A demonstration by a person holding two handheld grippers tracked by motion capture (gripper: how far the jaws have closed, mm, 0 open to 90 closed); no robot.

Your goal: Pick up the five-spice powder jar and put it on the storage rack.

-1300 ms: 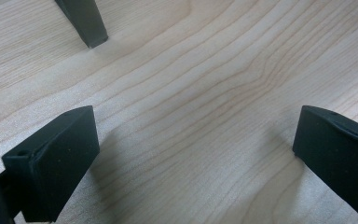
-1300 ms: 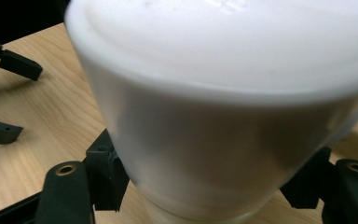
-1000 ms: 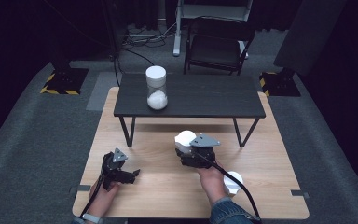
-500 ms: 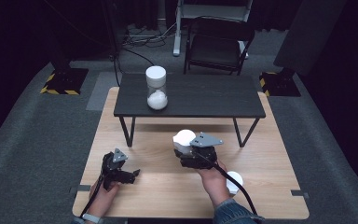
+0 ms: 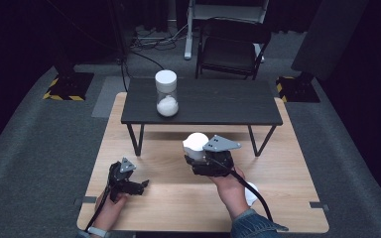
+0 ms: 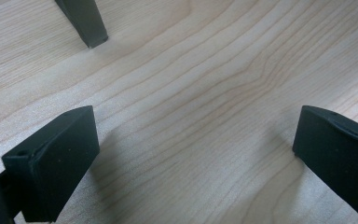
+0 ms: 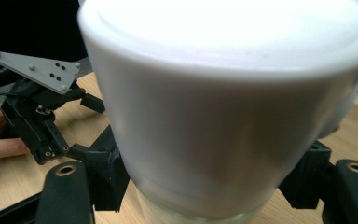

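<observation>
The right gripper (image 5: 197,151) pinches the white-lidded jar (image 5: 195,143) upright in its fingers, near the low black table (image 5: 228,101); the left gripper (image 5: 140,184), fingers spread, lies farther left on the desk (image 5: 178,198).

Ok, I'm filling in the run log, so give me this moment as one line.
right gripper: shut on white-lidded jar, above wooden table | left gripper: open, empty, low over table | second jar: on black bench

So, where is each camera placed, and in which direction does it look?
High view: above the person's side, looking forward and down at the table; both forearms and the left hand-held gripper show.
Left gripper view: on that gripper, looking down at bare wood between its open jaws.
Right gripper view: on the right hand-held gripper, shut on a white jar.
Shared: the high and right gripper views both show the jar and the left gripper.
</observation>
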